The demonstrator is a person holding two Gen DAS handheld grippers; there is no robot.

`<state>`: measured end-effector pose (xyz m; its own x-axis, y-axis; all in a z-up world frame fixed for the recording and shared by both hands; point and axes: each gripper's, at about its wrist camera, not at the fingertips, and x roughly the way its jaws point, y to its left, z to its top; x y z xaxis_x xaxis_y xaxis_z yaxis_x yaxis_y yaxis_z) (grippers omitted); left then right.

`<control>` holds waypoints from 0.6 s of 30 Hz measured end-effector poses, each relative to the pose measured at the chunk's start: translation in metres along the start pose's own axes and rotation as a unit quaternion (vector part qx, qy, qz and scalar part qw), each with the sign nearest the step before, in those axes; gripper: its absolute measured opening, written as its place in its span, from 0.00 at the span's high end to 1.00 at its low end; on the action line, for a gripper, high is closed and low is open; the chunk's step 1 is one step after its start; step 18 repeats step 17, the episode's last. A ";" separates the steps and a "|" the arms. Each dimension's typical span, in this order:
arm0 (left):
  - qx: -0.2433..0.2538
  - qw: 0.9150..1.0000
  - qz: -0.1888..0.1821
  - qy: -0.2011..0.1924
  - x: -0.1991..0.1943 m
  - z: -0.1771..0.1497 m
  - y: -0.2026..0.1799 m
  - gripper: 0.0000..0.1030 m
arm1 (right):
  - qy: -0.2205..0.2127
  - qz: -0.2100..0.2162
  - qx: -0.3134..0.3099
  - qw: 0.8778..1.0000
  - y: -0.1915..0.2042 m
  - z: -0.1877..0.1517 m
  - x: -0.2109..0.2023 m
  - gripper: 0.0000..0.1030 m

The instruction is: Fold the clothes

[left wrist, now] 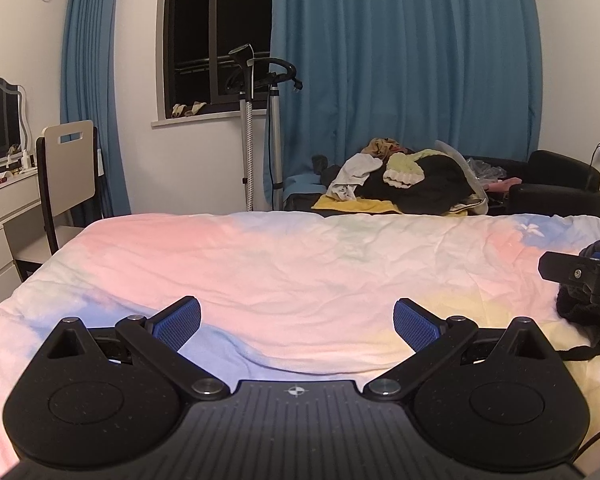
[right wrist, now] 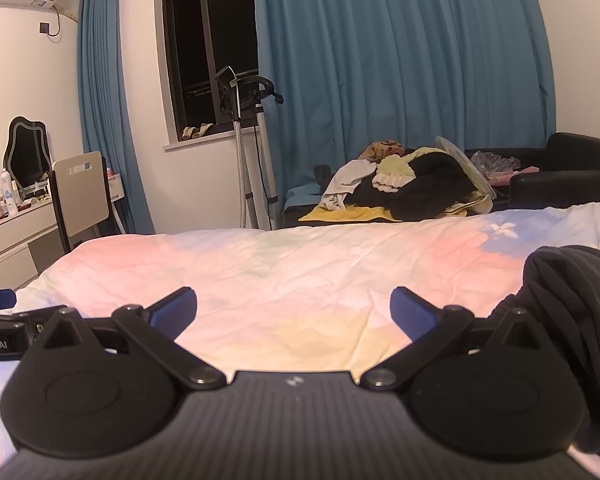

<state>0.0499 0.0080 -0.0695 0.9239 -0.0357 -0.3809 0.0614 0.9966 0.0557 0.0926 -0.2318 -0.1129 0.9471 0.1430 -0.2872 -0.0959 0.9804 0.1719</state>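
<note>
My left hand-held gripper (left wrist: 296, 322) fills the lower part of the left wrist view, its blue-padded fingers (left wrist: 179, 322) spread wide apart with nothing between them, only the bed cover (left wrist: 300, 264) in pastel pink, blue and yellow below. My right hand-held gripper (right wrist: 294, 310) sits the same way at the bottom of the right wrist view: spread wide and empty, hovering low over the same wrinkled cover.

The dark garment (right wrist: 572, 304) lies crumpled on the bed at the right edge of the right wrist view, just beside the right finger linkage; I cannot tell whether it touches the tool. In the left wrist view the same dark heap (left wrist: 588, 320) sits at the far right edge, partly hidden behind the other gripper's black body, with a thin cord trailing from it across the cover.

Beyond the far edge of the bed, right of centre in both views, a pile of clothes (left wrist: 404, 176) in black, white and yellow rests on a low surface before the blue curtains (left wrist: 404, 60). A garment steamer (left wrist: 252, 120) stands under the dark window (left wrist: 216, 32), and a chair (left wrist: 70, 168) stands at the dresser (left wrist: 4, 208) at the left edge.
</note>
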 end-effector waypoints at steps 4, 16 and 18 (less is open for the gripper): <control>0.002 1.000 0.000 -0.002 0.000 -0.001 0.000 0.00 | 0.000 0.000 -0.001 1.000 0.001 0.000 0.000 0.00; -0.005 1.000 -0.003 -0.002 -0.002 0.001 0.002 0.00 | -0.003 -0.002 0.001 1.000 0.003 -0.002 -0.001 0.00; -0.005 1.000 -0.003 -0.003 -0.002 0.001 0.002 0.00 | -0.003 -0.003 0.000 1.000 0.003 -0.002 -0.002 0.00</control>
